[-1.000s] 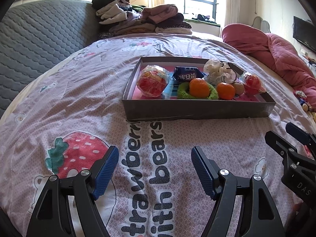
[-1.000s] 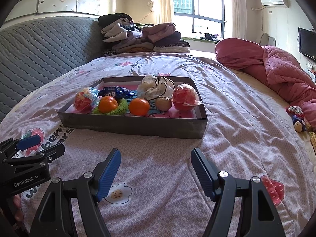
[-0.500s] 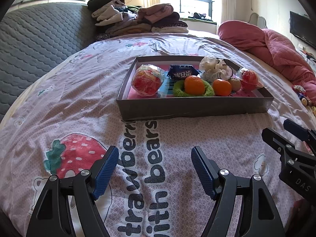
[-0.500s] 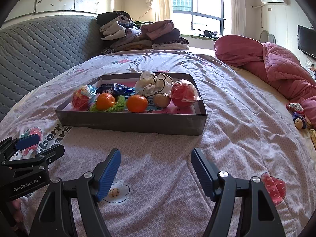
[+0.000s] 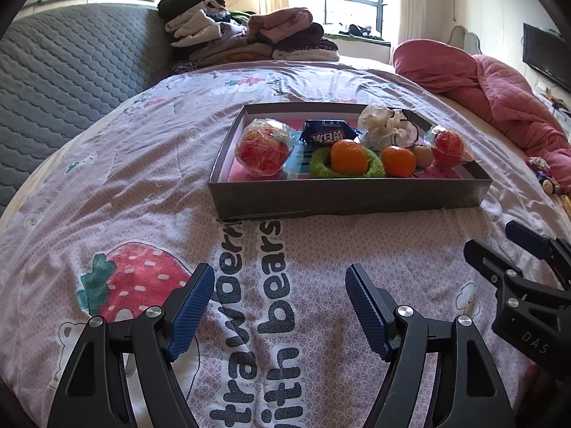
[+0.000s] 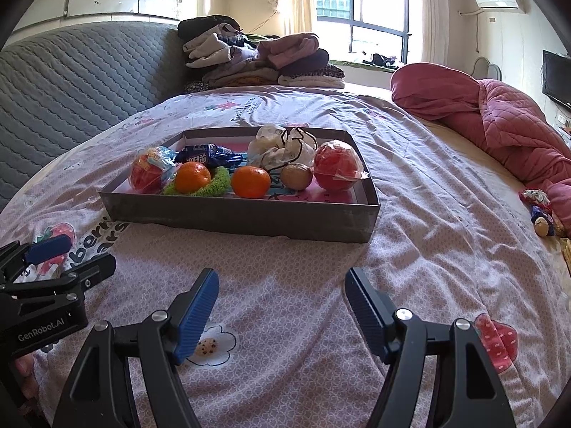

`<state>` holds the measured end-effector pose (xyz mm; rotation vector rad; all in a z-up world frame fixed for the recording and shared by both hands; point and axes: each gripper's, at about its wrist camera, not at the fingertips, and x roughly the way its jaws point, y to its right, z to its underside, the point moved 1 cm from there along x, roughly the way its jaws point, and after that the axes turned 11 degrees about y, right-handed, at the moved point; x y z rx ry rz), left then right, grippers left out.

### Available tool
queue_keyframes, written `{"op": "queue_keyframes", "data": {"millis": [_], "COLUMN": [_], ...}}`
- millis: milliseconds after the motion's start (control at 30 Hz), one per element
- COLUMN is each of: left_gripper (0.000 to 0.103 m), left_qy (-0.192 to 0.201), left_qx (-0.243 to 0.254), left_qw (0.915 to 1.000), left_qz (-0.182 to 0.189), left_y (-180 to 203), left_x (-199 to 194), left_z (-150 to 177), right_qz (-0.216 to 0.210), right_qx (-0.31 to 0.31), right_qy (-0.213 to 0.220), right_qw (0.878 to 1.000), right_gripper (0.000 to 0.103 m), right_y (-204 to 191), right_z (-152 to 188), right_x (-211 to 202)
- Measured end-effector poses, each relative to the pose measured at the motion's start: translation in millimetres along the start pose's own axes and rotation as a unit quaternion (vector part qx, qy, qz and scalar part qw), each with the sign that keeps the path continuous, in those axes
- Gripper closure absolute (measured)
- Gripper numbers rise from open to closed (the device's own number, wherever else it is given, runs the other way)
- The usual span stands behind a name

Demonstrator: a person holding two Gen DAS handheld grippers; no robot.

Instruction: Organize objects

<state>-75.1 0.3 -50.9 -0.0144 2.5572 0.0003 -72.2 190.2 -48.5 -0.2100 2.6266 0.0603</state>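
Bedspread (image 5: 150, 164), pale pink with printed strawberries and black lettering, covers the bed and carries one shallow grey cardboard tray (image 5: 342, 199) with a pink floor. Inside the tray lie eight things. Two orange tangerines: one (image 5: 349, 157) sits in the hole of a single fuzzy green ring (image 5: 375, 164), the other (image 5: 398, 161) rests just beside that ring at its 3 o'clock. Two red balls wrapped in clear plastic: one (image 5: 263, 148) at the tray's 9 o'clock end, one (image 5: 448, 143) at its 3 o'clock end. One dark blue snack packet (image 5: 326, 134) lies toward 12 o'clock, one crumpled white plastic bag (image 5: 387, 129) sits at about 1 o'clock, and one small tan round fruit (image 5: 423, 156) is between the second tangerine and the right-hand ball.

Both grippers hang over the bedspread at the tray's 6 o'clock side, well apart from it. The left gripper (image 5: 280, 306) has its blue pads spread wide with nothing between them; the right gripper (image 6: 282, 308) likewise stands wide and empty.

One stack of folded clothes (image 5: 249, 35) and one red quilted blanket (image 5: 499, 85) lie farther back.
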Motion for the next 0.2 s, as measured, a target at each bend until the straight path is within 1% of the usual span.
{"op": "queue_keyframes", "data": {"millis": [200], "left_gripper": [0.026], "left_qy": [-0.004], "left_qx": [-0.007], "left_qw": [1.0000], "left_qz": [0.005], "left_y": [-1.6], "left_x": [1.5], "left_z": [1.2], "right_qz": [-0.001], "right_qx": [-0.001], "right_qy": [-0.004], "right_qw": [1.000], "right_gripper": [0.030], "right_y": [-0.9], "right_z": [0.6], "right_x": [1.2]}}
